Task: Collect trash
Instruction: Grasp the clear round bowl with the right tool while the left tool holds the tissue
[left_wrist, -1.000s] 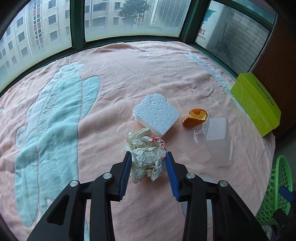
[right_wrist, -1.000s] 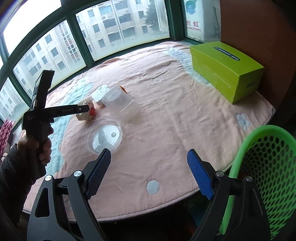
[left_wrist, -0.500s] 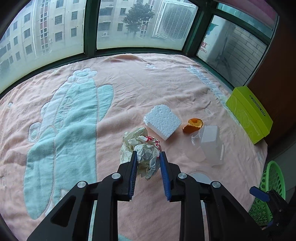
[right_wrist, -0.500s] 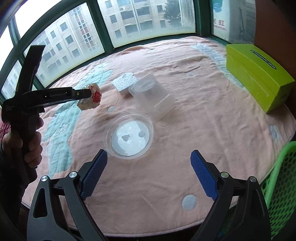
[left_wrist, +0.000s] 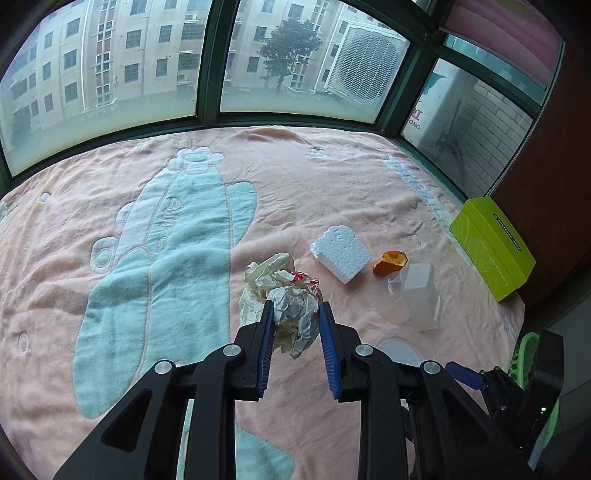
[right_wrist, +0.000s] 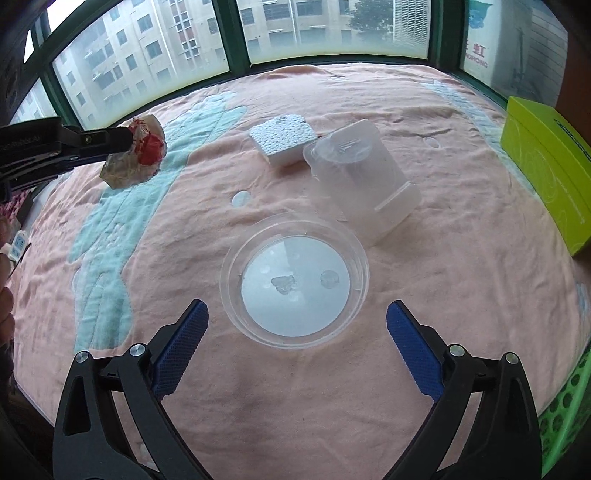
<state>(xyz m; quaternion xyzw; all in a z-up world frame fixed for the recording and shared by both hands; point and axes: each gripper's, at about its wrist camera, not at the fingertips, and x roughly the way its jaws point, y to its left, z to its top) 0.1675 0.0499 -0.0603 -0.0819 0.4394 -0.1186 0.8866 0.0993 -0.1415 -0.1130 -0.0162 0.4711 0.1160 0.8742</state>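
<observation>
My left gripper (left_wrist: 295, 314) is shut on a crumpled paper wad (left_wrist: 284, 295) with red print and holds it a little above the pink blanket (left_wrist: 332, 177). The right wrist view shows the same wad (right_wrist: 135, 151) hanging at the far left. My right gripper (right_wrist: 297, 308) hovers low over the blanket. Its jaws are opening wide, with nothing between them. A round clear plastic dish (right_wrist: 295, 284) lies just ahead of its fingertips. Behind the dish lie a clear plastic container (right_wrist: 362, 181) on its side and a white foam block (right_wrist: 284, 138). An orange peel (left_wrist: 391, 260) rests beside the foam.
A lime green box (right_wrist: 546, 173) stands at the blanket's right edge. A green mesh basket (right_wrist: 569, 406) sits below that edge at the lower right. Windows close off the far side. A person's hand shows at the left border of the right wrist view.
The left jaws closed on the paper wad and lifted it off the blanket. The right gripper moved forward and down toward the round dish while its jaws spread wider.
</observation>
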